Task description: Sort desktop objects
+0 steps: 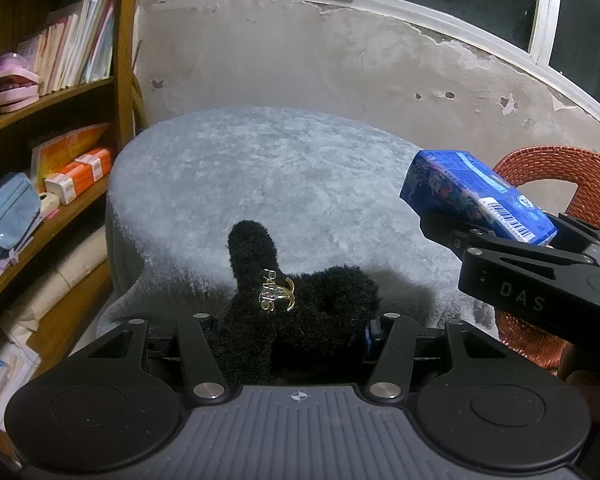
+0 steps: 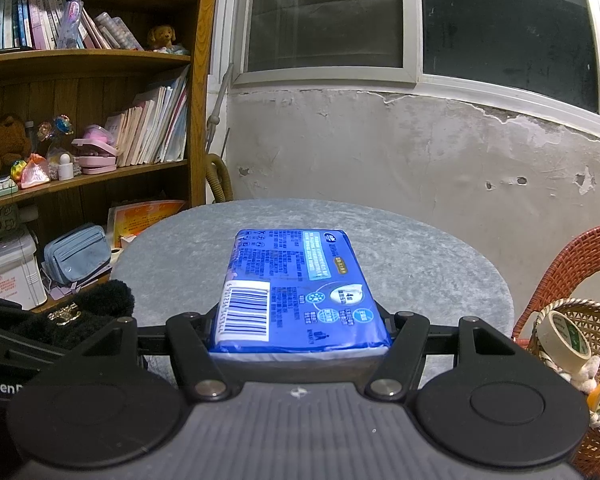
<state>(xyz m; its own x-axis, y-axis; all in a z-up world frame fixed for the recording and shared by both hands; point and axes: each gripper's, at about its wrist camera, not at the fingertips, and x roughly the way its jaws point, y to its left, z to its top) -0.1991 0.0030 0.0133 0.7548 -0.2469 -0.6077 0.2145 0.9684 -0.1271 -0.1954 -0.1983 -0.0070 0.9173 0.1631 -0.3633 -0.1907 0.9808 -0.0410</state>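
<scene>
Blue tissue pack [image 2: 296, 292] clamped in the right claw [image 2: 300, 340], black fuzzy hair clip [image 1: 300, 308] gripped in the left claw [image 1: 296, 336]; keep both squeezes firm and level before lowering them toward the wicker basket [image 2: 592, 328].

A round counter [image 1: 284, 184] draped in pale grey plush cloth stood ahead of and below each claw; no object showed resting directly on the visible cloth.

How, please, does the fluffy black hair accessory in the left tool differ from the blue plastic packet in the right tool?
The fluffy black hair accessory is soft, irregular and furry, with a small gold logo charm; the blue plastic packet is flat, rectangular and glossy, printed with text and a barcode. The accessory has a lobe sticking up, while the packet juts straight forward. Both are gripped and held above the grey round table.
</scene>
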